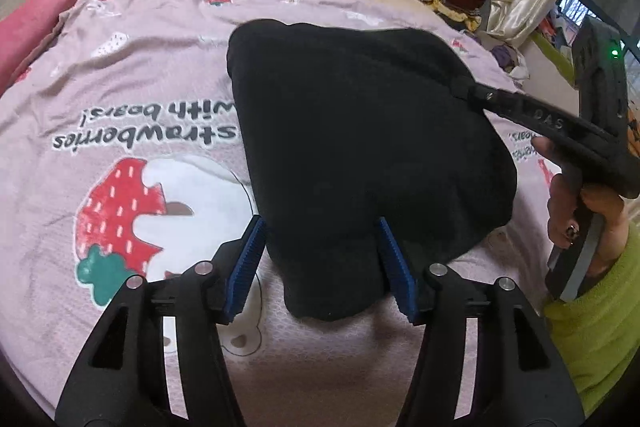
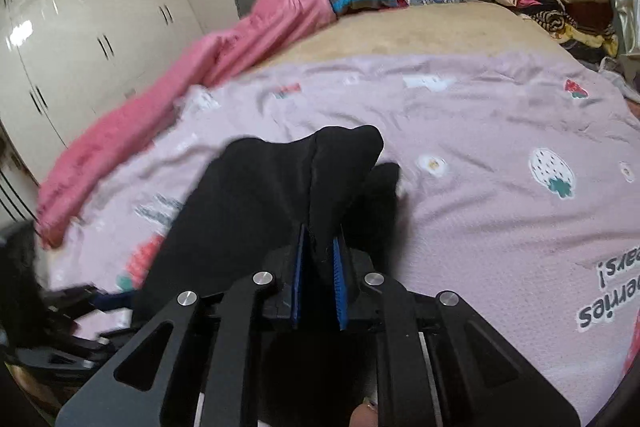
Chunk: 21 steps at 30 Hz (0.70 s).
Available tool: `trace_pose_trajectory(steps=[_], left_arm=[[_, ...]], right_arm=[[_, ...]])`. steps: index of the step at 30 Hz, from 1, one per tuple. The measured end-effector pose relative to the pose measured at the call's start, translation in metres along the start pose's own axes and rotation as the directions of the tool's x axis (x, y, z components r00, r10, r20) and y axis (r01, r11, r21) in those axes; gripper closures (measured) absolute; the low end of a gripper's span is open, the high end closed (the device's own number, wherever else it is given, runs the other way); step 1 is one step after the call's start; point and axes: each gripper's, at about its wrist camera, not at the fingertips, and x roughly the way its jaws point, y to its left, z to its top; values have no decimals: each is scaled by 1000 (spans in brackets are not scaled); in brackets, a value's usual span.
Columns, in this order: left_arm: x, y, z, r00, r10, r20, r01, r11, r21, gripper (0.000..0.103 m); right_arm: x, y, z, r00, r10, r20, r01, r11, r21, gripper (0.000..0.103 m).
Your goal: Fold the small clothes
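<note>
Left wrist view, black garment (image 1: pixel 360 131), rumpled, plain

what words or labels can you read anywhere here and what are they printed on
"strawberries with bears!" upside down on the pink sheet, partly covered by the black garment.
"...erries ...ears!" a second print of it on the sheet in the right wrist view, cut off by the frame edge.
Raised letters on the right gripper finger, reading roughly "SVO"; too faint to be sure.
No other legible text.
</note>
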Motion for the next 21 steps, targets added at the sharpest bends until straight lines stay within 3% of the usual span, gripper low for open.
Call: trace_pose_trajectory(steps=[4,8,12,21], left_arm=[[6,2,-7,999,-27,-21,27,999,-18,49],[6,4,-11,999,-37,-24,37,999,-27,49],[4,0,-12,999,-31,-22,31,999,-20,48],[-3,-5,-14,1000,-24,-14,24,1000,-12,47]], right_arm=[[25,-11,-17,997,-47,-60,48,999,16,87],[21,-3,-22,993,-110,-33,109,994,-9,72],[4,1,-24,989,-145,-4,145,989,-37,64],[-43,21,-38,997,-60,52,63,996,-60,57]])
